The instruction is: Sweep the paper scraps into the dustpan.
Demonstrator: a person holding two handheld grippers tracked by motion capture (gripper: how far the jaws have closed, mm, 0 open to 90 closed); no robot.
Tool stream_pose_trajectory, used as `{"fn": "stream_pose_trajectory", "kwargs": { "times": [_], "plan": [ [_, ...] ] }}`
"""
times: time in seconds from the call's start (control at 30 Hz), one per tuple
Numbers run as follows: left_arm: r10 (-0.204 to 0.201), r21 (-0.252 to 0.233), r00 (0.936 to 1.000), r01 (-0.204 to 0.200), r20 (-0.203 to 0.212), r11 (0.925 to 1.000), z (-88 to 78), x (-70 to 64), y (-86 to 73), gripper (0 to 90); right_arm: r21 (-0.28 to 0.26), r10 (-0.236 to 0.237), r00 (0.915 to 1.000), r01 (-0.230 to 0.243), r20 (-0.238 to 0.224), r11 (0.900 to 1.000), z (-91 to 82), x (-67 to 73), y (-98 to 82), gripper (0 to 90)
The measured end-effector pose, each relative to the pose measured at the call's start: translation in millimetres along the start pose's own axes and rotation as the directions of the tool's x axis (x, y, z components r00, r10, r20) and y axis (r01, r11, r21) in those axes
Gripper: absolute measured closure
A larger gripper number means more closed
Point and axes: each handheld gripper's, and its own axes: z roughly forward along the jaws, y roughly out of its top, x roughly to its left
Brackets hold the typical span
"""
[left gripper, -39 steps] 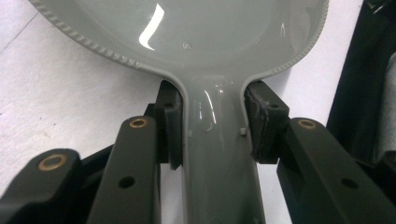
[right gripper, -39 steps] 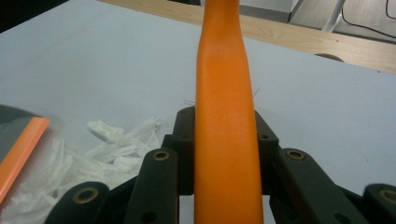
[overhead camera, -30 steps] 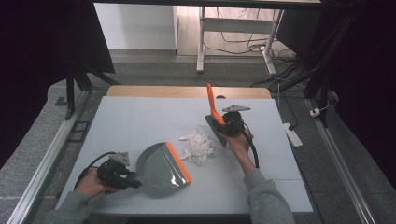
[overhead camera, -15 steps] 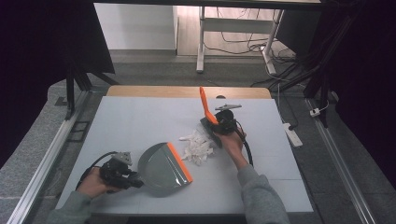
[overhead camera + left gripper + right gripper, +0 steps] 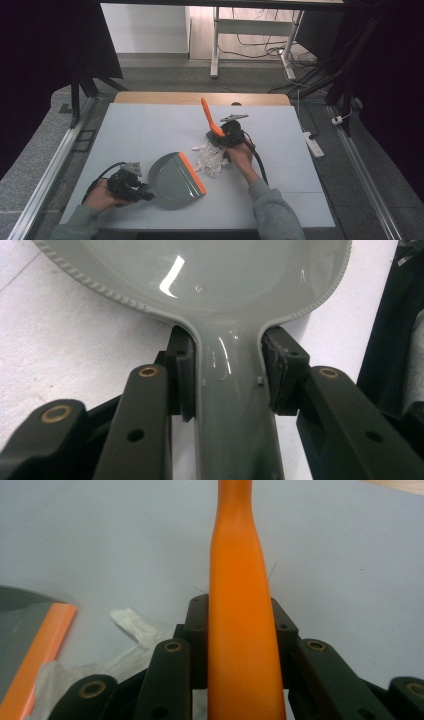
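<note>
A grey dustpan (image 5: 172, 179) with an orange front lip (image 5: 192, 172) lies on the table at the front left. My left gripper (image 5: 142, 192) is shut on its grey handle (image 5: 235, 405), one pad on each side. A pile of crumpled white paper scraps (image 5: 210, 161) lies just beyond the lip. My right gripper (image 5: 222, 137) is shut on a brush by its orange handle (image 5: 210, 117), which slants up and to the left above the scraps. In the right gripper view the orange handle (image 5: 240, 625) sits between both jaws, with scraps (image 5: 135, 625) and the dustpan lip (image 5: 42, 650) to its left.
The pale table top (image 5: 150, 125) has a wooden far edge (image 5: 200, 97). A white power strip (image 5: 313, 143) lies beside the table on the right. A metal rail (image 5: 55, 160) runs along the left side. Desk legs and cables stand beyond.
My right hand has carried the brush to the left and slightly down, toward the paper scraps and the dustpan. The left gripper and the dustpan have stayed put.
</note>
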Motion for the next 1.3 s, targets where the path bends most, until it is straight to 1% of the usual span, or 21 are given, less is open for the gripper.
{"fn": "stream_pose_trajectory", "kwargs": {
  "times": [0.07, 0.2, 0.33, 0.57, 0.63, 0.87, 1.07, 1.27, 1.3],
  "plan": [
    [-0.002, -0.001, 1.0000, 0.002, 0.001, 1.0000, 0.5, 0.3, 0.0, 61.6, 0.004, 0.000, 1.0000, 0.001, -0.008, 1.000, 0.4, 3.4, -0.3, 70.6],
    [-0.005, -0.002, 1.0000, 0.005, 0.001, 1.0000, 1.1, 0.2, 0.3, 61.6, 0.016, -0.021, 0.9995, 0.021, -0.025, 1.000, 1.0, 13.1, -1.1, 70.6],
    [-0.011, -0.003, 0.9999, 0.011, 0.003, 0.9999, 1.8, 0.5, 0.5, 61.6, 0.021, -0.051, 0.9976, 0.052, -0.047, 0.998, 2.1, 24.2, -2.3, 70.6],
    [-0.016, -0.003, 0.9999, 0.016, 0.006, 0.9999, 2.3, 0.8, 0.8, 61.6, 0.023, -0.069, 0.9946, 0.071, -0.078, 0.997, 2.5, 38.0, -4.8, 70.6],
    [-0.016, -0.004, 0.9998, 0.016, 0.006, 0.9999, 2.4, 0.7, 0.9, 61.6, 0.023, -0.078, 0.9939, 0.080, -0.078, 0.997, 2.3, 41.5, -5.8, 70.6],
    [-0.018, -0.004, 0.9998, 0.018, 0.007, 0.9998, 2.6, 0.7, 1.0, 61.6, 0.016, -0.080, 0.9925, 0.082, -0.092, 0.996, 2.1, 46.8, -7.7, 70.6],
    [-0.019, -0.004, 0.9998, 0.019, 0.006, 0.9998, 2.7, 0.5, 1.1, 61.6, 0.017, -0.092, 0.9904, 0.094, -0.103, 0.995, 1.9, 52.7, -9.0, 70.6],
    [-0.020, -0.005, 0.9998, 0.020, 0.008, 0.9998, 2.7, 0.7, 1.1, 61.6, 0.017, -0.102, 0.9856, 0.106, -0.135, 0.994, 1.8, 62.7, -10.5, 70.7],
    [-0.020, -0.005, 0.9998, 0.020, 0.007, 0.9998, 2.7, 0.6, 1.2, 61.6, 0.015, -0.111, 0.9837, 0.114, -0.142, 0.993, 2.0, 64.5, -10.7, 70.6]
  ]
}}
